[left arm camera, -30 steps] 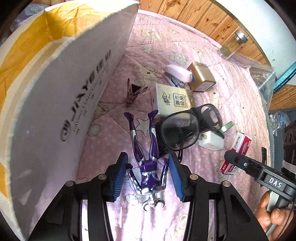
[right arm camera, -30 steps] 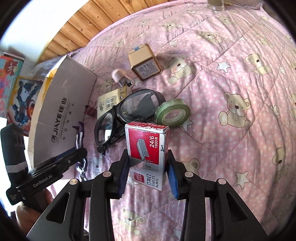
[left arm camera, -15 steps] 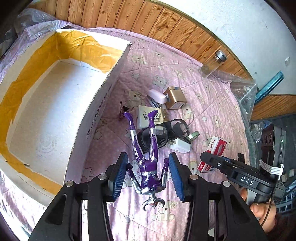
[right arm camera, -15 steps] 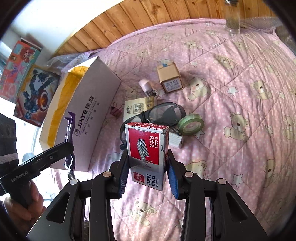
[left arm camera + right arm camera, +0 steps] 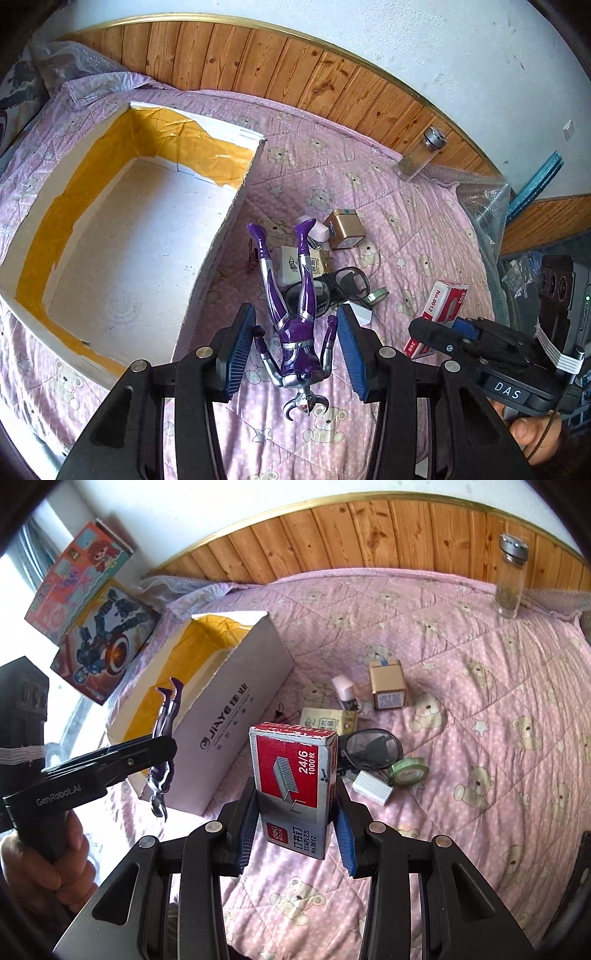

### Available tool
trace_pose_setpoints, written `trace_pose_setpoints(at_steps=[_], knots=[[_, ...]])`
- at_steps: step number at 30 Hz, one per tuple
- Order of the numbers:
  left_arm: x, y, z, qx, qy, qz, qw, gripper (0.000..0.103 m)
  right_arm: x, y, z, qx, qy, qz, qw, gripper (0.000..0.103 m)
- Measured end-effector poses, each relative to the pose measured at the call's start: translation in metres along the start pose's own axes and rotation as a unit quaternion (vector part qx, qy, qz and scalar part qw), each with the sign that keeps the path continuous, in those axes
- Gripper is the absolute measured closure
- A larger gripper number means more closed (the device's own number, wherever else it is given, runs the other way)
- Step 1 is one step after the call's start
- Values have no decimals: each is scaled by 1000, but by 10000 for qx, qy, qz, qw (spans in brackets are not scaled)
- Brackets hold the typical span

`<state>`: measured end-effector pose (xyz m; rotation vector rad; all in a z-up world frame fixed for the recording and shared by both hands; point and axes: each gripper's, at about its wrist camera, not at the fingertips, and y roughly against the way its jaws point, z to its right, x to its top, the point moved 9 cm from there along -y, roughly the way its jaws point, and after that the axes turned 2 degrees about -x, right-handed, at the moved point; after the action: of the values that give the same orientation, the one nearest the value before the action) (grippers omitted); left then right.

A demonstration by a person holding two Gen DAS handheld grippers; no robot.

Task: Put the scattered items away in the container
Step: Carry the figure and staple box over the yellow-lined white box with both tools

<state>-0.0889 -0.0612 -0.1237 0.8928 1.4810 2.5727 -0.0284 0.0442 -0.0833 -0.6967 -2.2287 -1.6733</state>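
My left gripper (image 5: 295,347) pinched the purple figure (image 5: 291,314) by its arms, above the bed just right of the cardboard box (image 5: 122,254); my right gripper (image 5: 295,823) clamped the staple box (image 5: 293,771). I judged each should cross the box wall before release.

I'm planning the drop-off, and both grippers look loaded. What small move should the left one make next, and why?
Probably carry the purple and silver toy figure sideways over the white cardboard box. The left gripper holds it above the pink quilt, beside the box wall, not yet over the bare opening. The right gripper holds the red staples box apart from it.
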Motion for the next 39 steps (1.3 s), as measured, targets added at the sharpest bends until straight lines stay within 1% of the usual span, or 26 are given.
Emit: trace_pose_setpoints(at_steps=[6,13,20,30,39], knots=[[10,20,-8,281,-45,295,9992,56,17,13,-33,146,481,151,9986,63],[18,40,-19,355,74,531,9979,56,30,19,-63,292,851,198,9957,63],[20,57,-39,426,388,751,9955,56,46,21,-93,454,1193,243,9915,63],[18,72,-71,510,766,915,9915,56,61,9,-132,670,1547,190,9855,63],[16,80,-98,615,1094,992,9871,56,72,-6,-156,816,1782,103,9805,63]])
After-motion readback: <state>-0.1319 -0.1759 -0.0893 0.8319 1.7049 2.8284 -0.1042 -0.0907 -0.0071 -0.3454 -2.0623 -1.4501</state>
